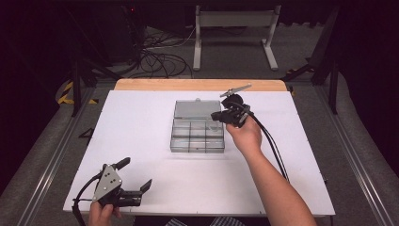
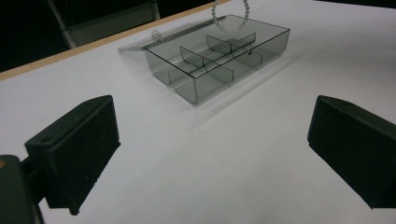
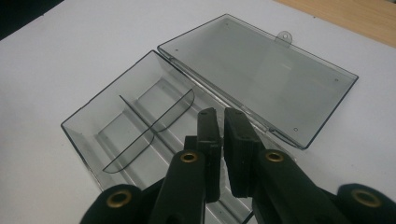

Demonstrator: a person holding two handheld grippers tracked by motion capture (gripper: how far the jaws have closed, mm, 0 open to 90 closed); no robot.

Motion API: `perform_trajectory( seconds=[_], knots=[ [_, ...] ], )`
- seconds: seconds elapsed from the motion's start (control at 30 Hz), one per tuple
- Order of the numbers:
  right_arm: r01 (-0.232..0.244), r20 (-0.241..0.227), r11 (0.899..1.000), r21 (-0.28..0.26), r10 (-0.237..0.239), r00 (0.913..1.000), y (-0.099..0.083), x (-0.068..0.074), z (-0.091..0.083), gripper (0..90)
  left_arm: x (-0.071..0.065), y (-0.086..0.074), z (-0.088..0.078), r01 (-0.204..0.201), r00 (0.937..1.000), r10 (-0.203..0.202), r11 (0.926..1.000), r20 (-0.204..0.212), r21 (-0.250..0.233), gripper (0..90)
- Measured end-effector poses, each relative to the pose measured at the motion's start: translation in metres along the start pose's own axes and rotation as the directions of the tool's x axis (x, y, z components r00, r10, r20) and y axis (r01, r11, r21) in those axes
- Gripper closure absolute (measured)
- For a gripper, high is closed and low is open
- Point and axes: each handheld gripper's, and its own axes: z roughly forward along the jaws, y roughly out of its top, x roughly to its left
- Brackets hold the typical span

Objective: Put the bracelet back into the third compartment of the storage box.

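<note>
- The smoky clear plastic compartment box (image 1: 197,137) sits just past the middle of the white table top (image 1: 141,122), toward 12 o'clock. Its flat hinged lid (image 1: 195,109) lies open on the 12 o'clock side.
- Your right gripper (image 1: 215,115) hangs over the box's 2 o'clock corner, by the hinge. In the right gripper view its 2 jaws are pressed almost together (image 3: 219,116).
- The left gripper view shows a white bead loop (image 2: 229,16) dangling above the far end of the box (image 2: 210,86). It seems to hang from that right grip. I cannot tell whether its lowest beads touch the rim.
- The step in hand looks like lowering the loop into a compartment at that end.
- Centre the loop between the curved dividers before you go down, so no bead drapes over a wall.
- Descend slowly and straight. Let the beads pool on the floor of the cell before you part the jaws.
- Open only a little, then lift straight up so the loop does not snag on a pad.
- Stay off the lid's hinge at 12 o'clock, since a knock could shift the light box.
- Your left gripper (image 1: 136,174) rests at the table's 7 o'clock corner, its jaws spread wide and empty. Bring it to the box's 9 o'clock wall if the box slides.
</note>
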Motion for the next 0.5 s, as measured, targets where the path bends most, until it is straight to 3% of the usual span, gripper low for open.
perform_trajectory(
  seconds=[0.5],
  knots=[
    [-0.028,-0.005,0.999,0.027,0.028,0.9996,-0.008,-0.006,0.013,85.6,0.0,0.0,0.001,-0.006,1.0,0.006,1.0,-0.001,0.002,2.9]
  ],
)
